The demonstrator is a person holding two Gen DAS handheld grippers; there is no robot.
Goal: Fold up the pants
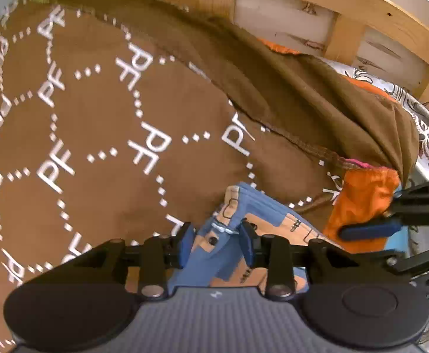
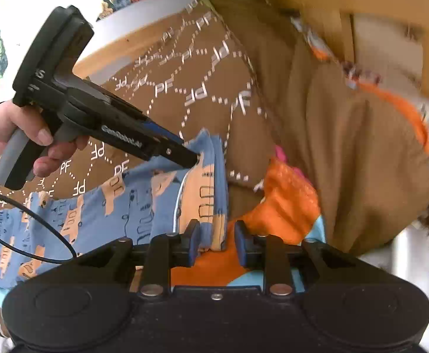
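Left hand-held gripper: jaws partly open, straddling the bunched edge of the blue-and-peach patterned pants; the pads do not visibly press the cloth. Right hand-held gripper: jaws partly open over the same pants edge and an orange cloth. The pants lie on a brown "PF"-printed spread, beside a wooden frame.
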